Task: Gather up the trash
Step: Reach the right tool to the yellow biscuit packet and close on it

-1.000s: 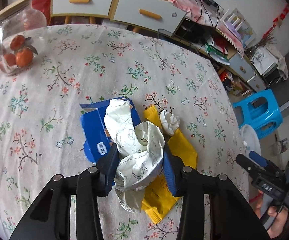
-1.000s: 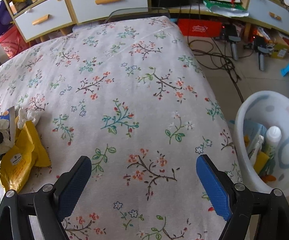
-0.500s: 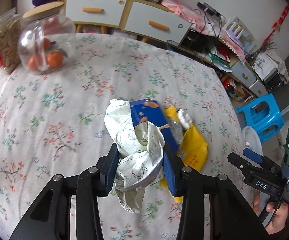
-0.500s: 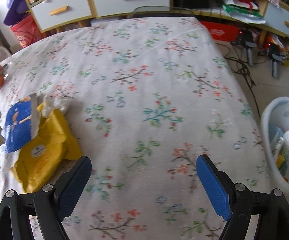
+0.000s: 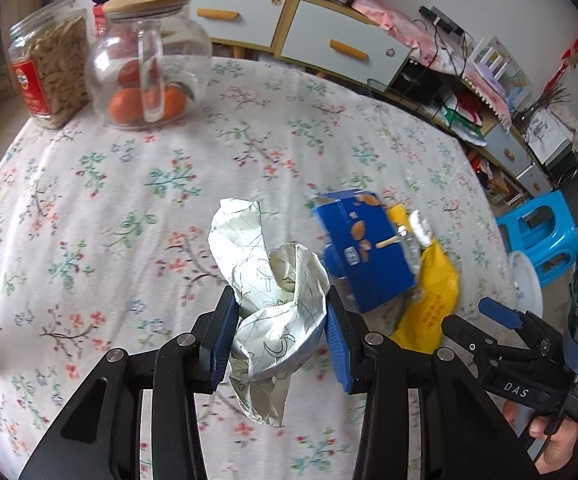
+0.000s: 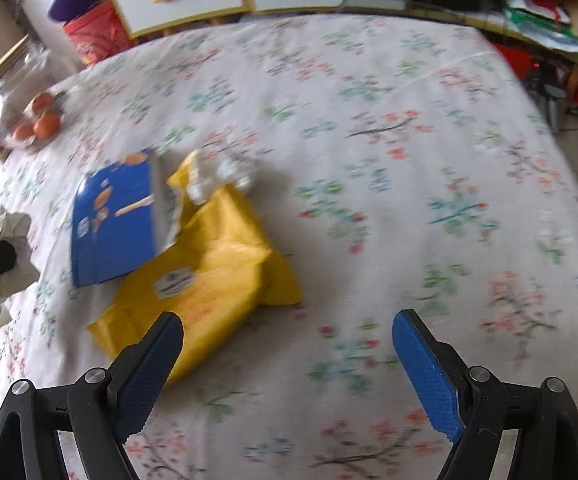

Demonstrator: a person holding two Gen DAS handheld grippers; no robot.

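My left gripper (image 5: 279, 334) jaws pinch light, crushable crumpled paper (image 5: 273, 292); my right gripper (image 6: 287, 354) jaws gape empty near the soft yellow bag (image 6: 209, 280), best pinched at an edge.

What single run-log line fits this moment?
left hand-held gripper: shut on crumpled paper | right hand-held gripper: open, empty | blue box, yellow bag: on table

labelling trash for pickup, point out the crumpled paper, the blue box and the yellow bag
crumpled paper (image 5: 279, 300): left wrist view, on its bulge between the pads
blue box (image 6: 113, 224): right wrist view, middle of its printed face
yellow bag (image 6: 213, 276): right wrist view, centre of its flat side
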